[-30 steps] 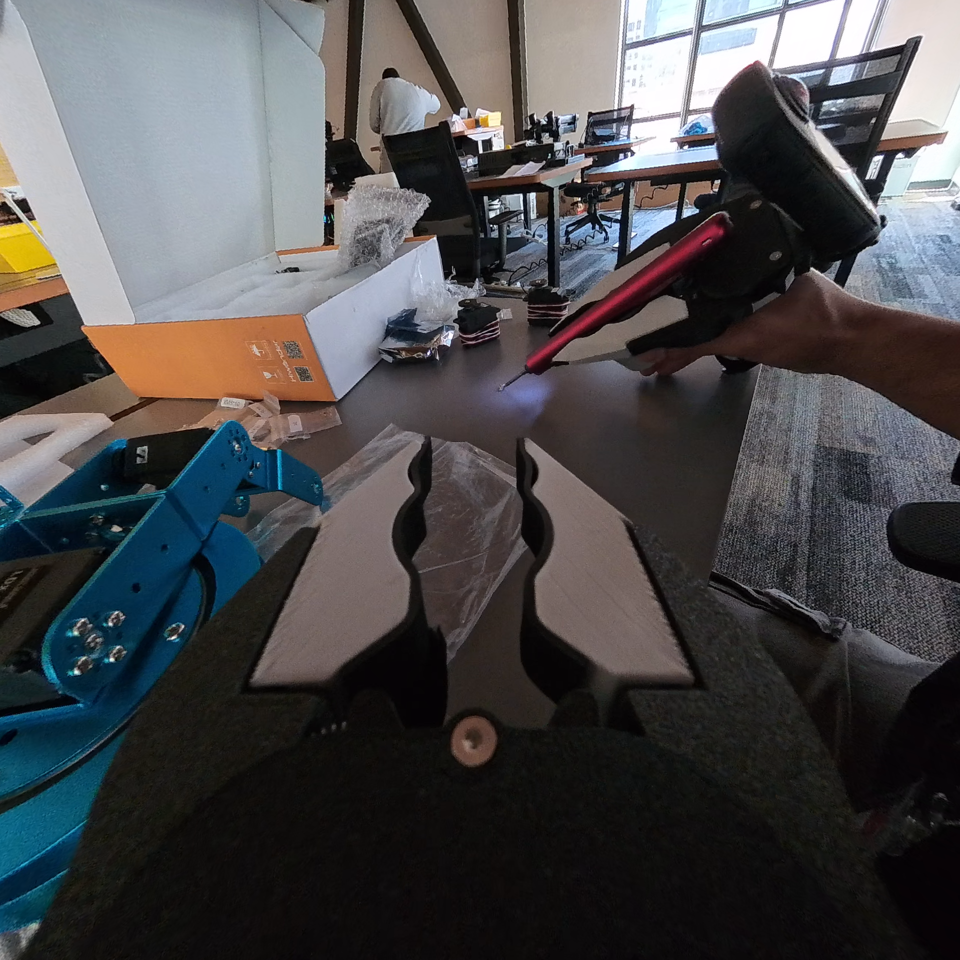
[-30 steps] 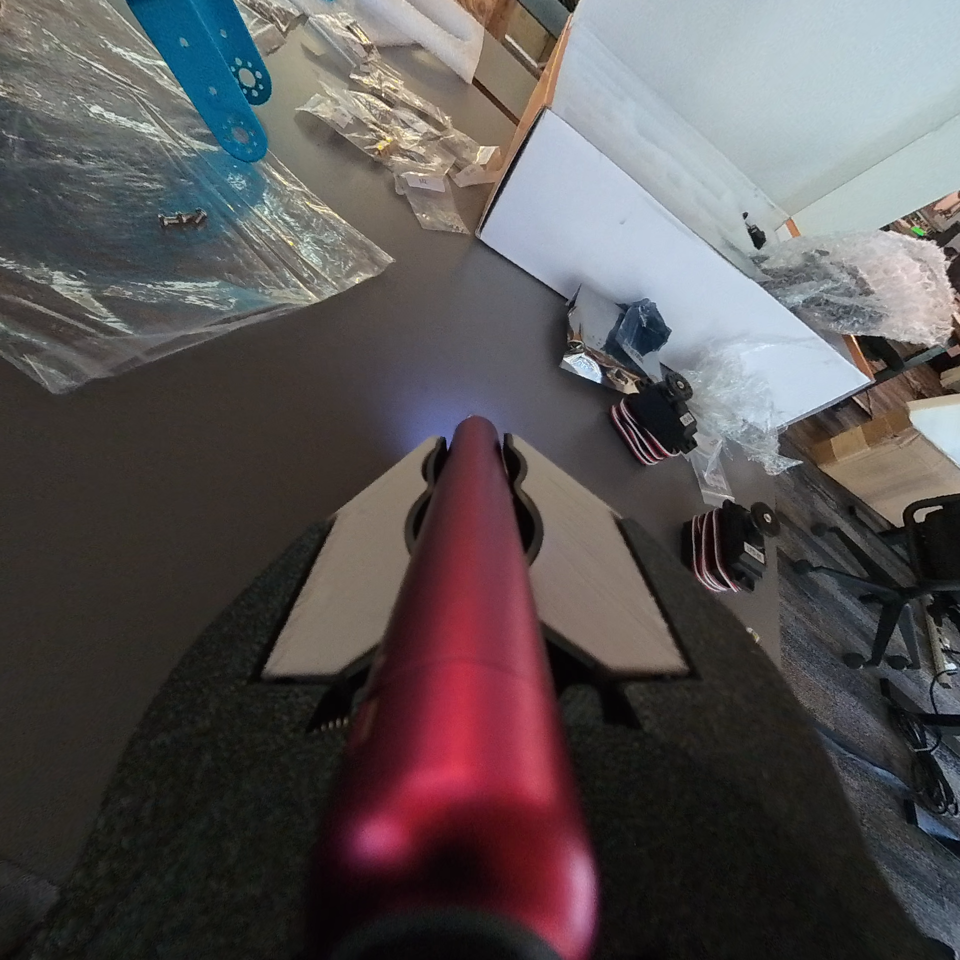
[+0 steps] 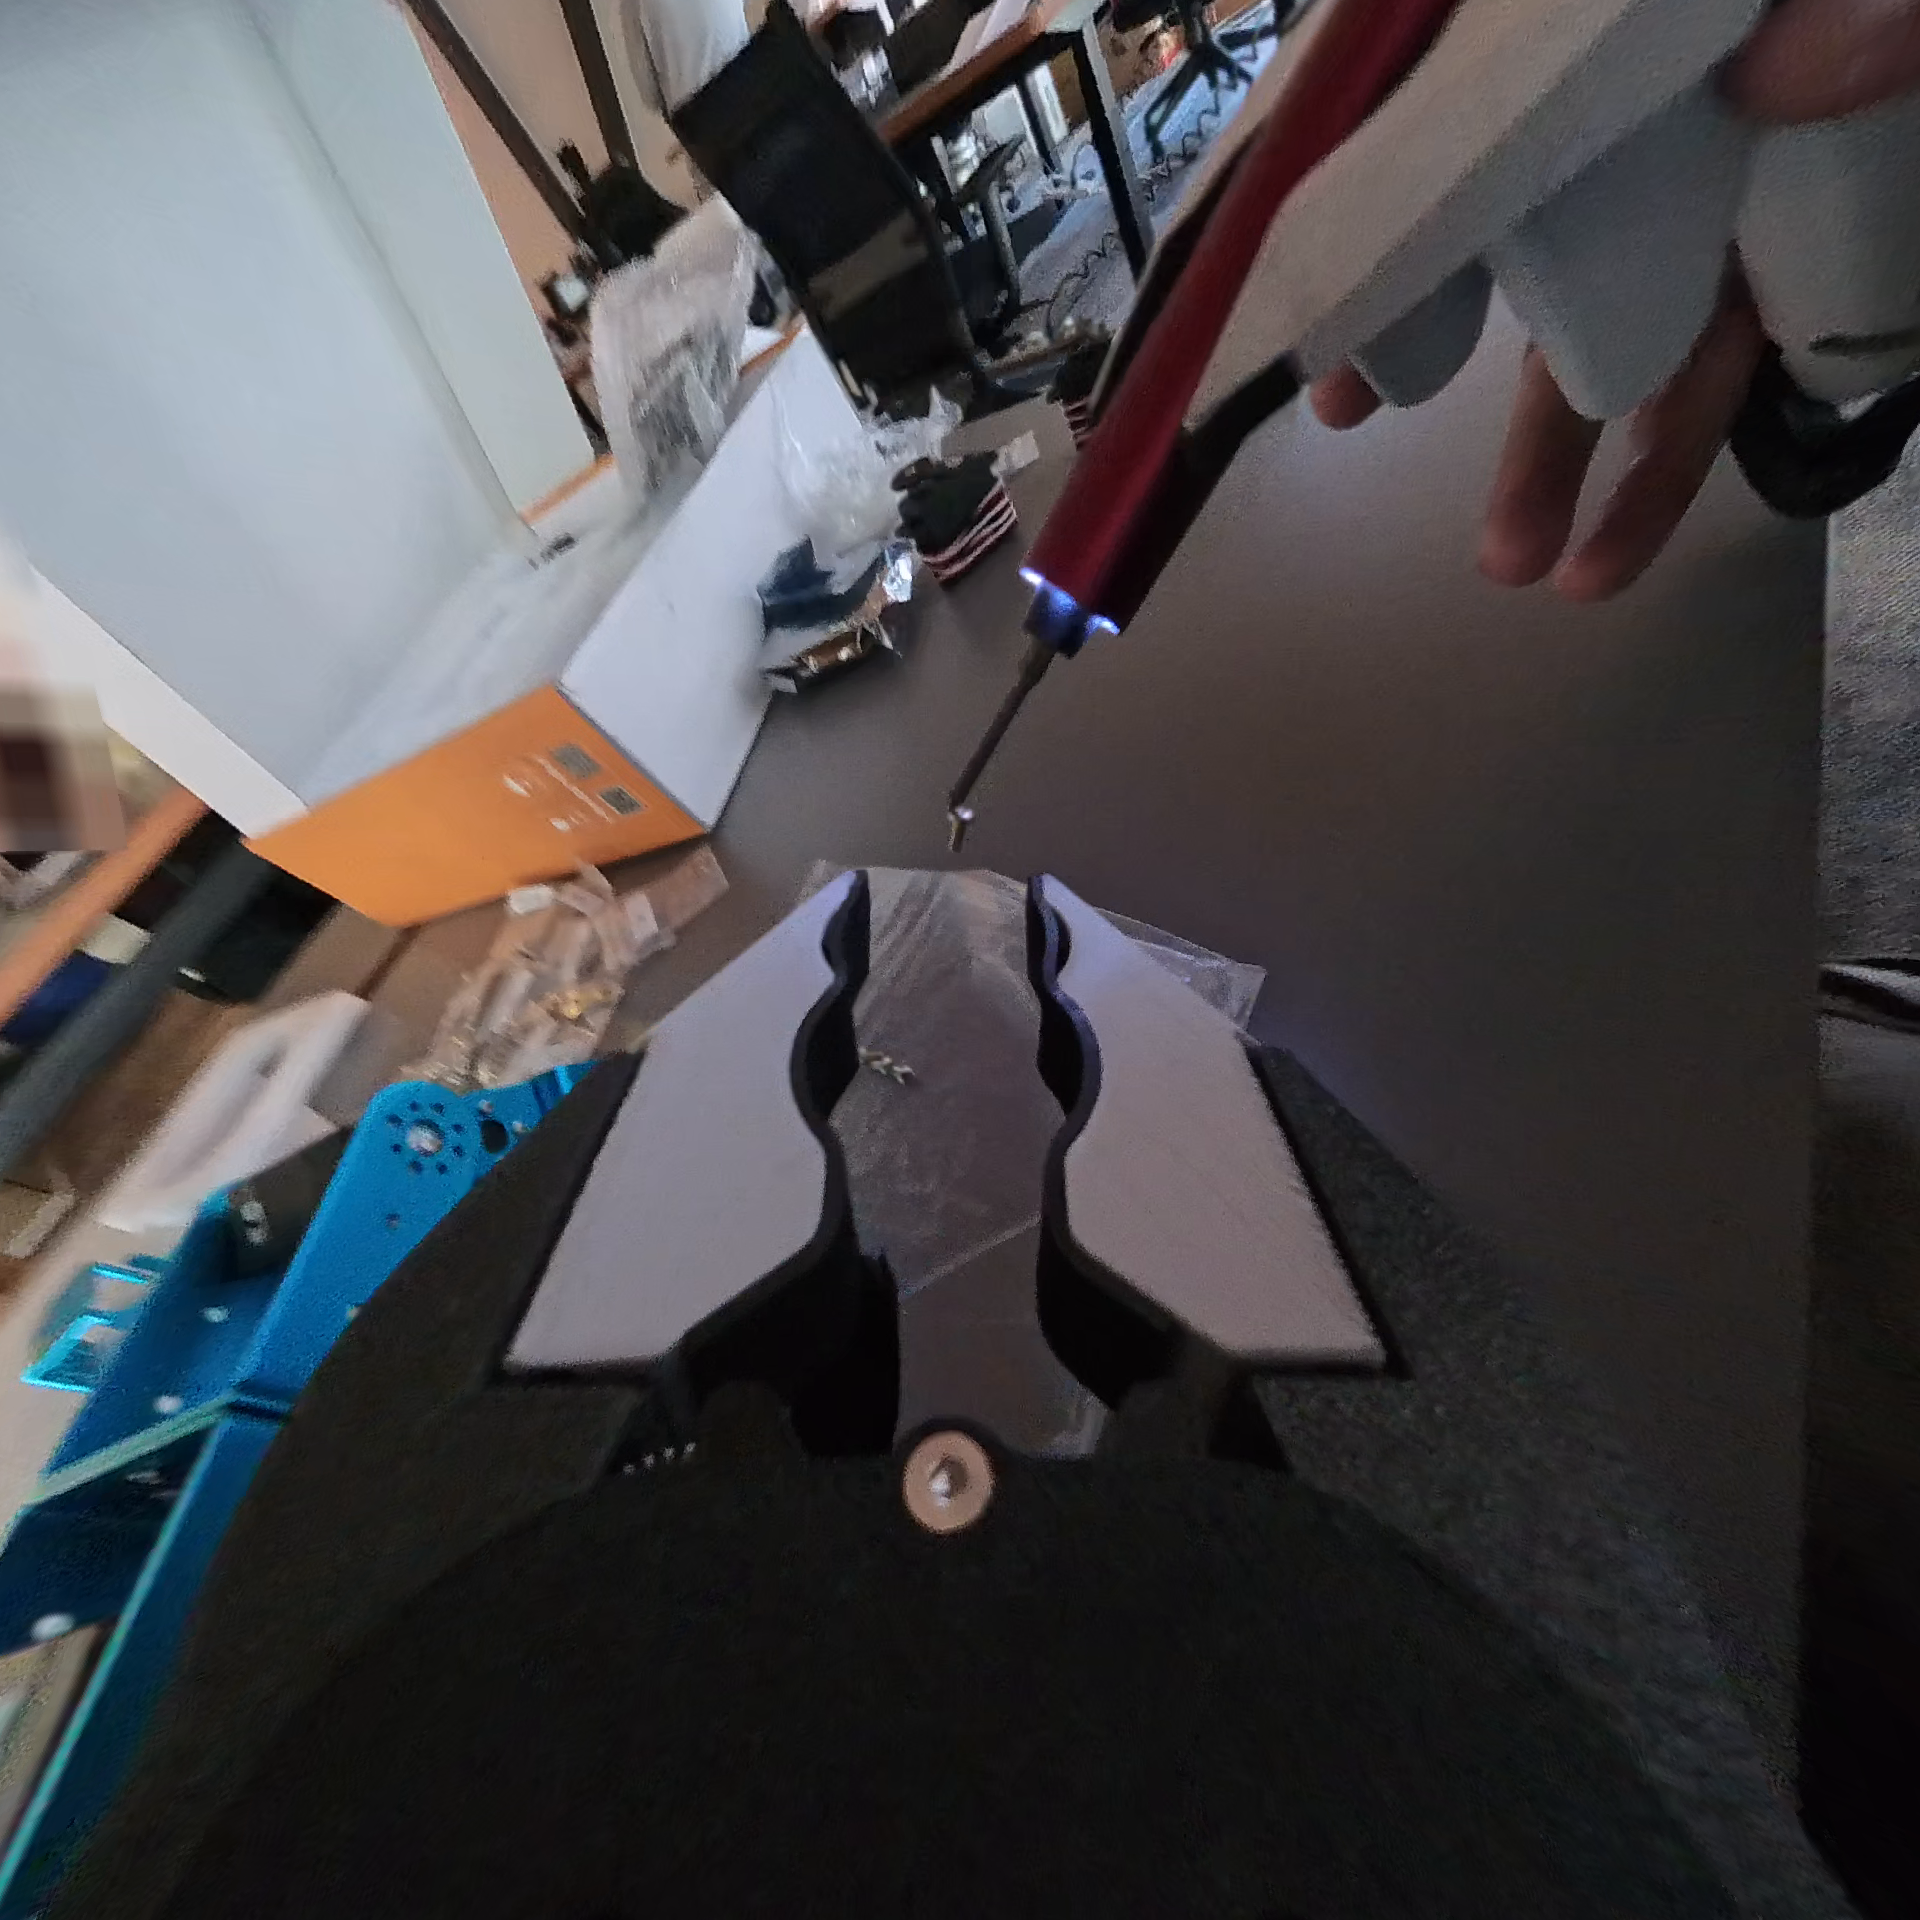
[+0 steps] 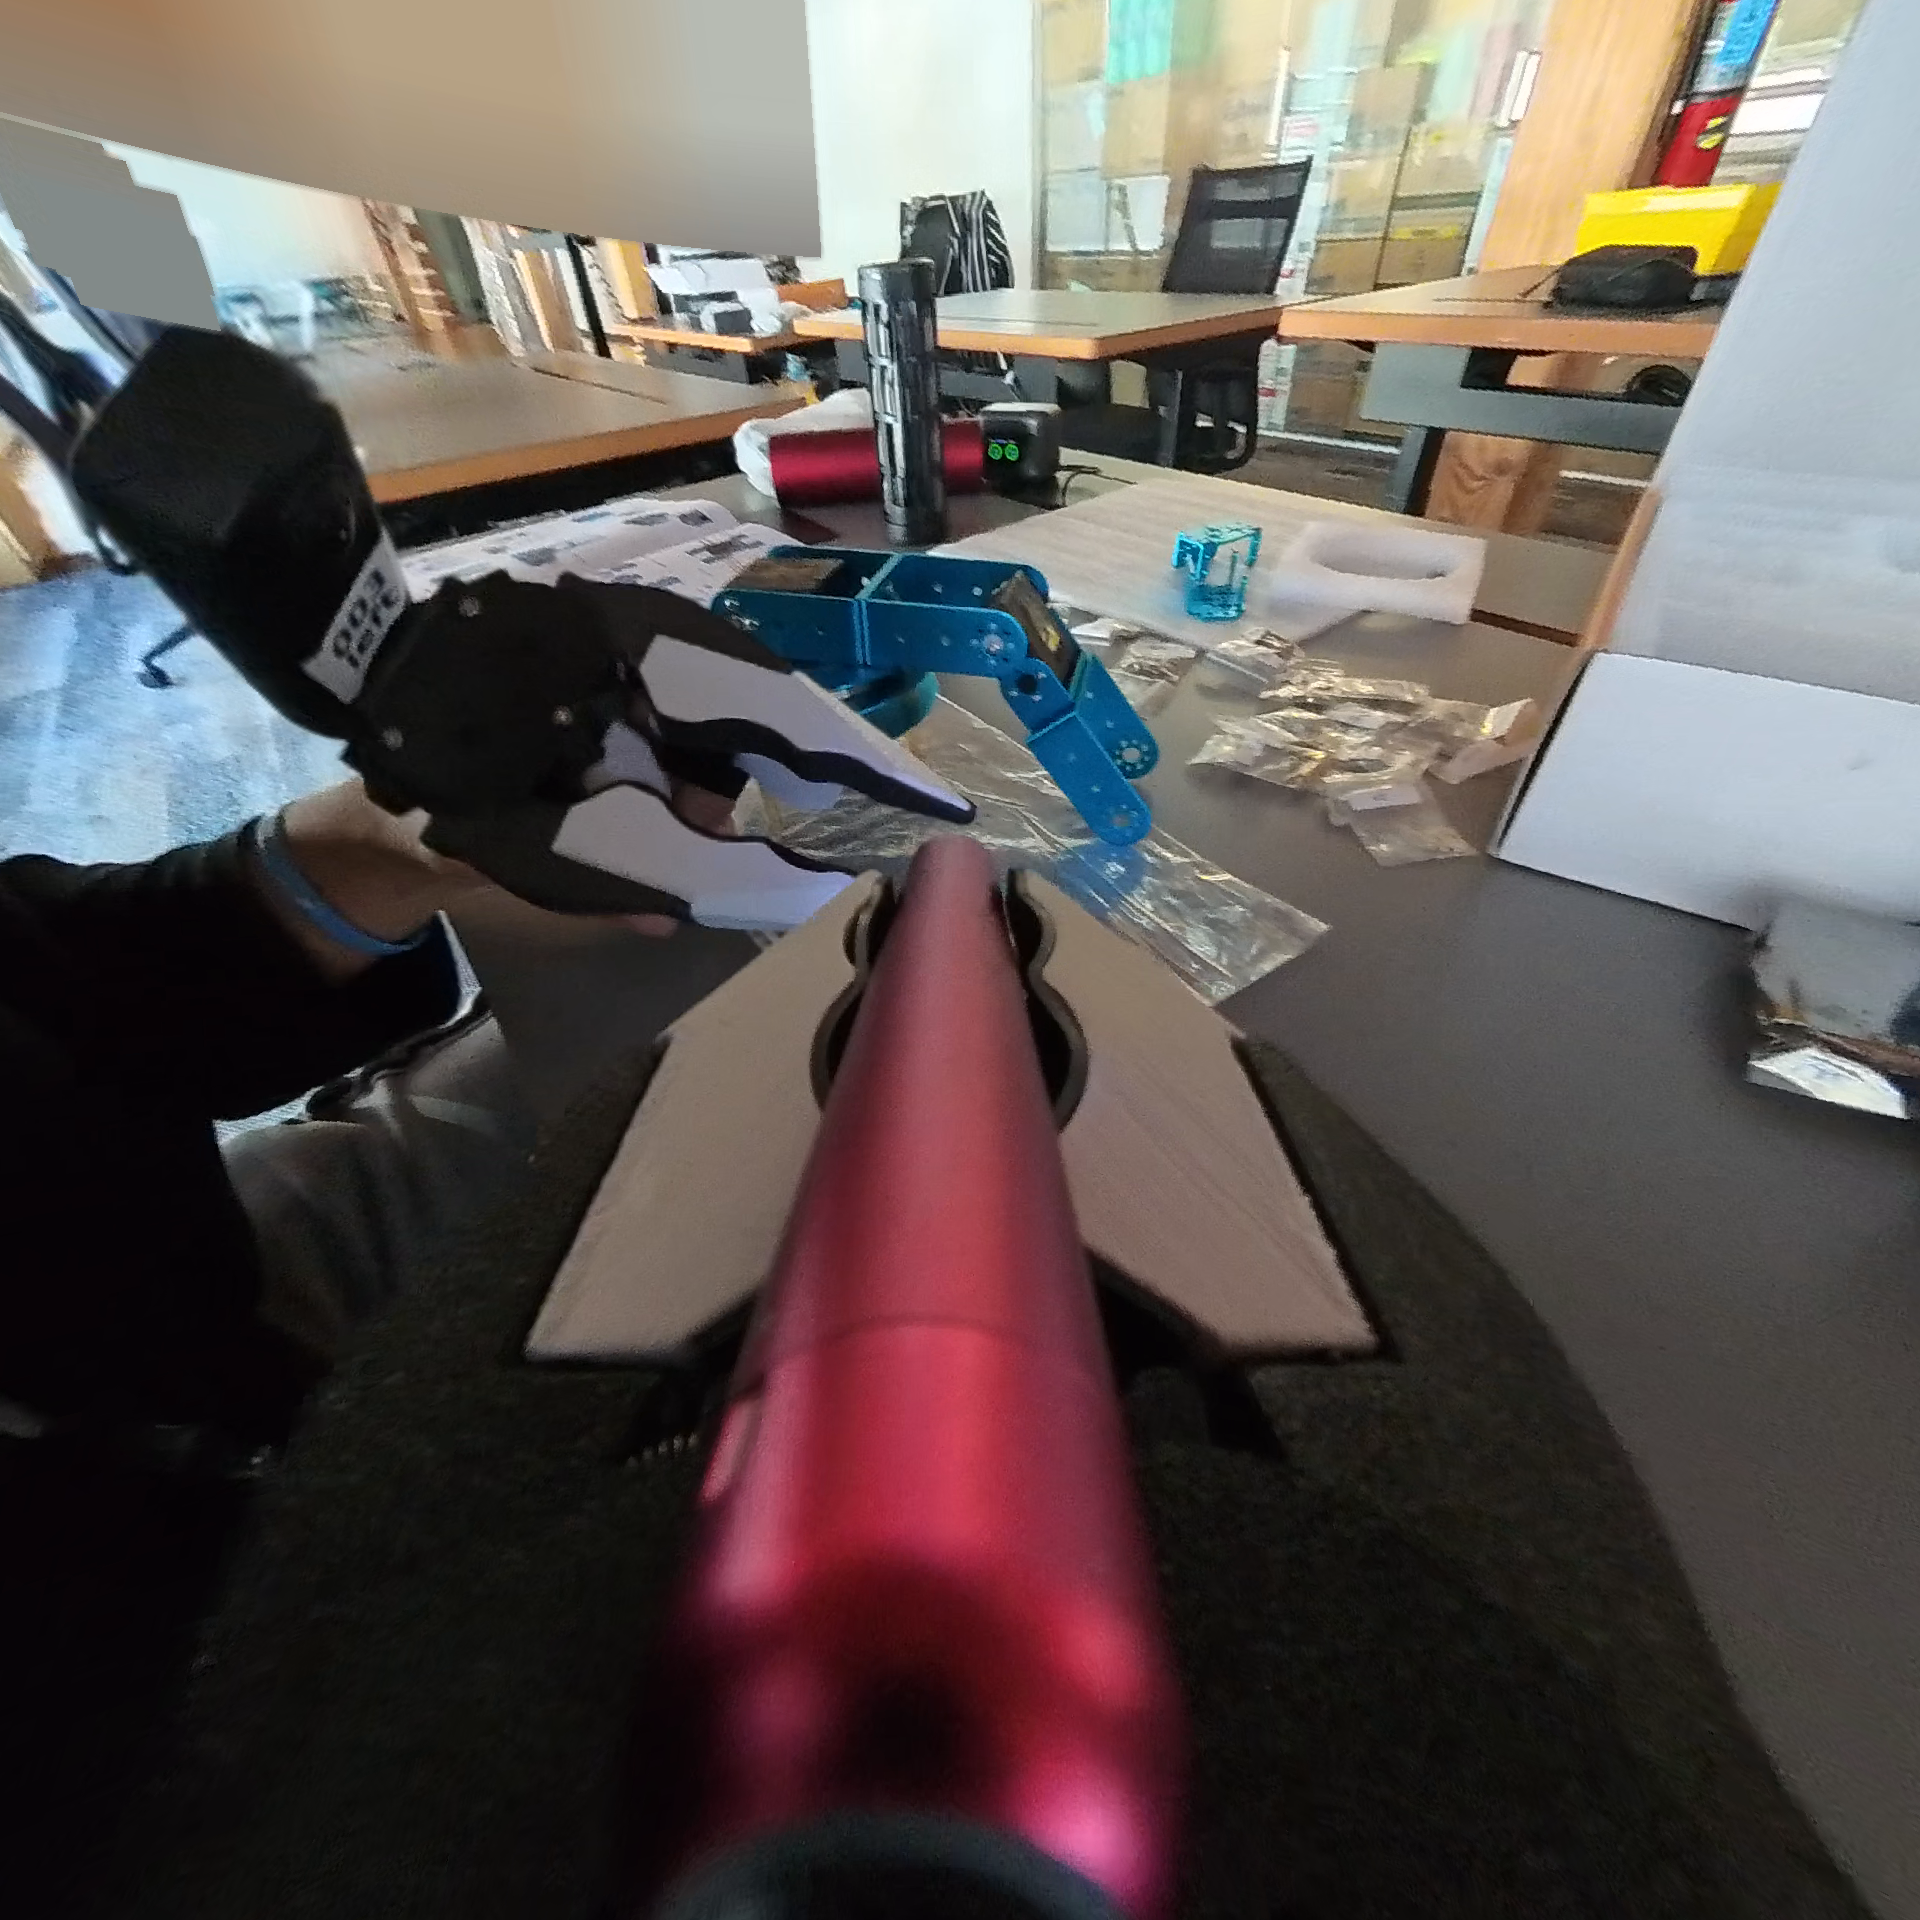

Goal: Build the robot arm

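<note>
Grey desk (image 3: 1455,935) under both grippers. Left gripper (image 3: 945,894) is spread and empty above a clear bag (image 3: 935,1143) with loose screws (image 3: 883,1068). Right gripper (image 4: 940,883) pinches a red driver (image 4: 914,1299). Only the left view shows its lit bit (image 3: 987,748) carrying a screw (image 3: 958,821); only the right shows the blue arm (image 4: 935,634) whole, part-assembled.

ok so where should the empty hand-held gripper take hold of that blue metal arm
Probably the last blue link of the blue metal arm, which slopes down to the clear plastic sheet. It is a flat, narrow bracket standing clear, so the open left hand-held gripper could come in from the side and close across its flat faces.
</note>
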Tool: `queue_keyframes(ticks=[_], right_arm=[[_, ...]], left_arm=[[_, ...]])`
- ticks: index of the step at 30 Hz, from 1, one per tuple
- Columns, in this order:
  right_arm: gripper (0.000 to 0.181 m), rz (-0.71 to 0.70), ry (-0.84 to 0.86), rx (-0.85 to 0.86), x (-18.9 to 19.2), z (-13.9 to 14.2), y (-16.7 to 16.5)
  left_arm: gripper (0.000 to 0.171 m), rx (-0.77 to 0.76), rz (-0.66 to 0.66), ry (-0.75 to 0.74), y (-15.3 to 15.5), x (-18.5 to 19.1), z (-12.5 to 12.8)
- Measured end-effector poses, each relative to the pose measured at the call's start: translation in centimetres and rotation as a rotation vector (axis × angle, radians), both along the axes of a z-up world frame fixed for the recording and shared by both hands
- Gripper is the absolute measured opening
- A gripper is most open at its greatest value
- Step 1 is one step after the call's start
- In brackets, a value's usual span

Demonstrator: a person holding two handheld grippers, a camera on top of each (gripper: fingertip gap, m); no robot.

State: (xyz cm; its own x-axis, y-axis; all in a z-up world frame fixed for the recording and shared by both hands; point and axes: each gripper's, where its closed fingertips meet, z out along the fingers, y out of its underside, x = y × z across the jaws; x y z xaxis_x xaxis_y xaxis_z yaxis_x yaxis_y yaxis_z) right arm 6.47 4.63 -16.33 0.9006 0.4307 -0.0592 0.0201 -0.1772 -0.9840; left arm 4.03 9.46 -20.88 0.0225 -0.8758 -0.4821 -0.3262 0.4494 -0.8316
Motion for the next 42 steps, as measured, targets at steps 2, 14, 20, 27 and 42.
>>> queue_keyframes(ticks=[2, 14, 20, 27, 42], right_arm=[[0.021, 0.014, 0.007, -0.002, -0.2, 0.0, 0.0], [0.021, 0.048, 0.034, -0.007, -0.8, -0.2, -0.3], [0.021, 0.045, 0.006, -0.019, -0.8, -0.6, -0.4], [0.021, 0.048, 0.008, -0.017, -0.9, -0.6, -0.3], [0.022, 0.058, 0.008, -0.022, -1.1, -0.6, -0.2]], left_arm=[[0.026, 0.064, 0.007, -0.012, -0.1, 0.0, 0.2], [0.001, 0.11, -0.012, 0.001, -0.7, 0.2, 0.0], [0.001, 0.144, -0.008, 0.019, -0.4, -0.1, -0.3], [0.001, 0.151, -0.037, 0.005, -1.0, -0.4, -0.1], [0.001, 0.167, -0.031, 0.015, -0.7, -0.5, -0.4]])
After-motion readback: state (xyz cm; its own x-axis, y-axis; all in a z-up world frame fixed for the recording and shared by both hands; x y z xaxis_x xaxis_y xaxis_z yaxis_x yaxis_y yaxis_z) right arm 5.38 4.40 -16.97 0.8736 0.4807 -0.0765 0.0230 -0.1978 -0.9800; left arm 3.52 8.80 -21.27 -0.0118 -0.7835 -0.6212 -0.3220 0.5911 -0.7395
